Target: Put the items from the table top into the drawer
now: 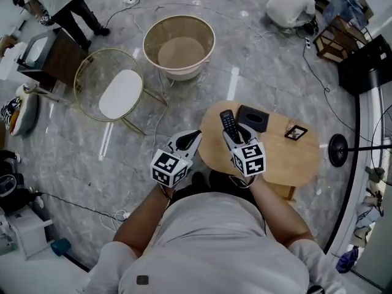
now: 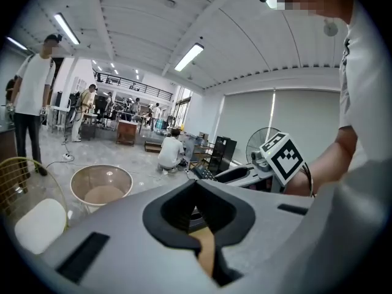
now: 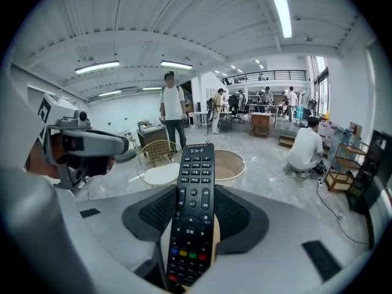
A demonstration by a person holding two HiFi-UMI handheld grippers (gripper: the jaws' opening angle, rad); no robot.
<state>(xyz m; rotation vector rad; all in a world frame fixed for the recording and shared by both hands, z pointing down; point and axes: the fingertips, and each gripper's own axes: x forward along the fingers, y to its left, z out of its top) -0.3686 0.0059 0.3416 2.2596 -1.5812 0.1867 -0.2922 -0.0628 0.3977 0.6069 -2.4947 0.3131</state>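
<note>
A black remote control (image 1: 228,124) stands between the jaws of my right gripper (image 1: 236,137), which is shut on its lower half above the round wooden table (image 1: 294,161). In the right gripper view the remote (image 3: 192,216) points away from me, buttons up. My left gripper (image 1: 193,137) hangs just left of the table's edge, jaws together with nothing in them; its tips (image 2: 196,181) meet in the left gripper view. On the table lie a black box (image 1: 253,117) and a small black-framed square (image 1: 296,132). No drawer is in view.
A round tan tub (image 1: 179,45) and a gold wire chair with a white seat (image 1: 116,90) stand on the grey floor beyond the table. A fan's black base (image 1: 337,150) sits to the table's right. People stand and crouch farther off; cables cross the floor.
</note>
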